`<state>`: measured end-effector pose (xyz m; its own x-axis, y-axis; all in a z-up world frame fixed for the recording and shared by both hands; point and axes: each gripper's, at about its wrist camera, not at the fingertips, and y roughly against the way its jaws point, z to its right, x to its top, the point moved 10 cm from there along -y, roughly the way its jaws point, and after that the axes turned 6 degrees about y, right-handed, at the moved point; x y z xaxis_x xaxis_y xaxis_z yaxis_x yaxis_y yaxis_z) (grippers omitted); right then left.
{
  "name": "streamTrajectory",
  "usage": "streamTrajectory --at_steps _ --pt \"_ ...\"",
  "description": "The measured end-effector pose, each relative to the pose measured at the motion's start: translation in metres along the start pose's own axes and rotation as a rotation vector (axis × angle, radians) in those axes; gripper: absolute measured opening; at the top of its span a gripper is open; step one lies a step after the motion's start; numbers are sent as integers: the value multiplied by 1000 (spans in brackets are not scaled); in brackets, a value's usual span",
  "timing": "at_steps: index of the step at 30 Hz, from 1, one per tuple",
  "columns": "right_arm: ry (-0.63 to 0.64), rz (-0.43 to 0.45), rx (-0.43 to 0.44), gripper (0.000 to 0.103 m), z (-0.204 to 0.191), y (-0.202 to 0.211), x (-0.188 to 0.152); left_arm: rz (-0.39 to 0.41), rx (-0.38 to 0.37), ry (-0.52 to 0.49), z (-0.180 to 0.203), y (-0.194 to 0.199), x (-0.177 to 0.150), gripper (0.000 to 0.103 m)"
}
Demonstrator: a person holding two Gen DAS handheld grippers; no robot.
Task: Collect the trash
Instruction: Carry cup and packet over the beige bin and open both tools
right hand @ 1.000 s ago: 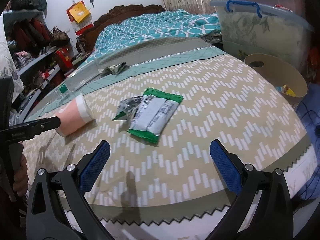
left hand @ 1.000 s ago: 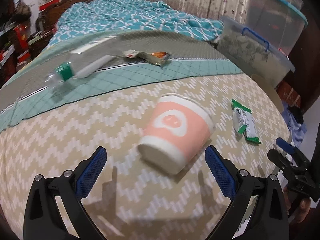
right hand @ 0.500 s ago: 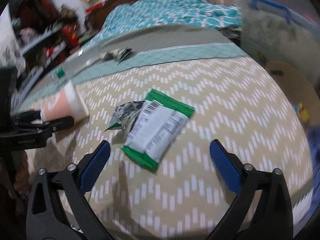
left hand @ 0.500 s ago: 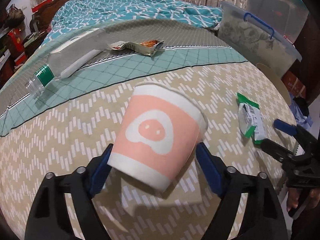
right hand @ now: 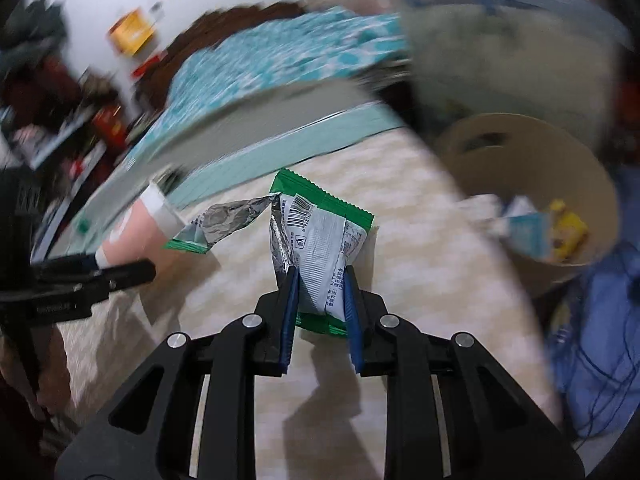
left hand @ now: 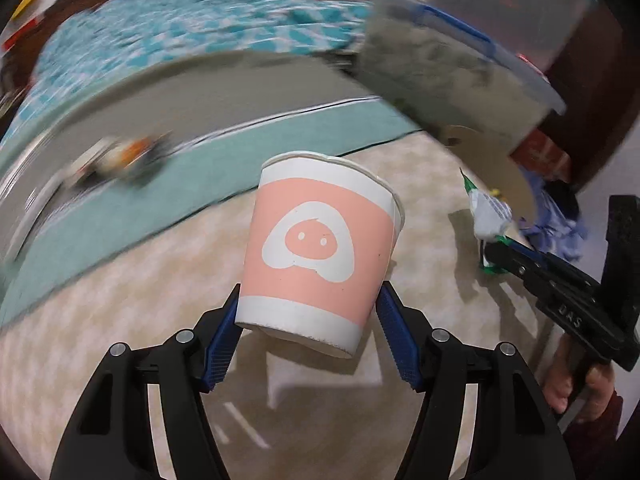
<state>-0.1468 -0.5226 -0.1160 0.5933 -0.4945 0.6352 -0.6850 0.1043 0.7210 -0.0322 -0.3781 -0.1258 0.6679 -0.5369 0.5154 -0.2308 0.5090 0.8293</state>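
Two hand-held grippers are counted. One pink paper cup (left hand: pixel 320 252) is clamped at its base by the left hand-held gripper (left hand: pixel 310 324), whose jaws have just been closing; it is lifted above the bed (left hand: pixel 120 300), rim at 12 o'clock. One green wrapper (right hand: pixel 320 248) is pinched by the right hand-held gripper (right hand: pixel 320 300), jaws likewise just closed. One tan basket (right hand: pixel 520 148) is seen at 2 o'clock of the wrapper. Both are angled downward.

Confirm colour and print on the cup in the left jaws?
Paper cup: pink band, white rim and base, white pig-snout logo. Clearest in the left wrist view.
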Motion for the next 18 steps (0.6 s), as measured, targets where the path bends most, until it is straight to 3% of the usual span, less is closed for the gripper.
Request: streamTrajectory --at_steps 4,7,8,9,10,13,18 --pt "-132 45 -68 25 72 11 17 -18 -85 -130 86 -34 37 62" --pt "-213 60 -137 31 120 11 29 -24 -131 -201 147 -63 63 67" --pt "-231 60 -169 51 135 11 32 -28 -136 -216 160 -71 70 73" --pt "-243 74 -189 77 143 12 37 -32 -124 -236 175 -83 79 89" --pt "-254 97 -209 82 149 16 38 -22 -90 -251 185 -93 88 92" --pt "-260 152 -218 82 152 36 38 -19 -66 -248 194 -104 98 92" --pt "-276 189 -197 82 143 48 28 0 -111 -175 156 -77 92 92"
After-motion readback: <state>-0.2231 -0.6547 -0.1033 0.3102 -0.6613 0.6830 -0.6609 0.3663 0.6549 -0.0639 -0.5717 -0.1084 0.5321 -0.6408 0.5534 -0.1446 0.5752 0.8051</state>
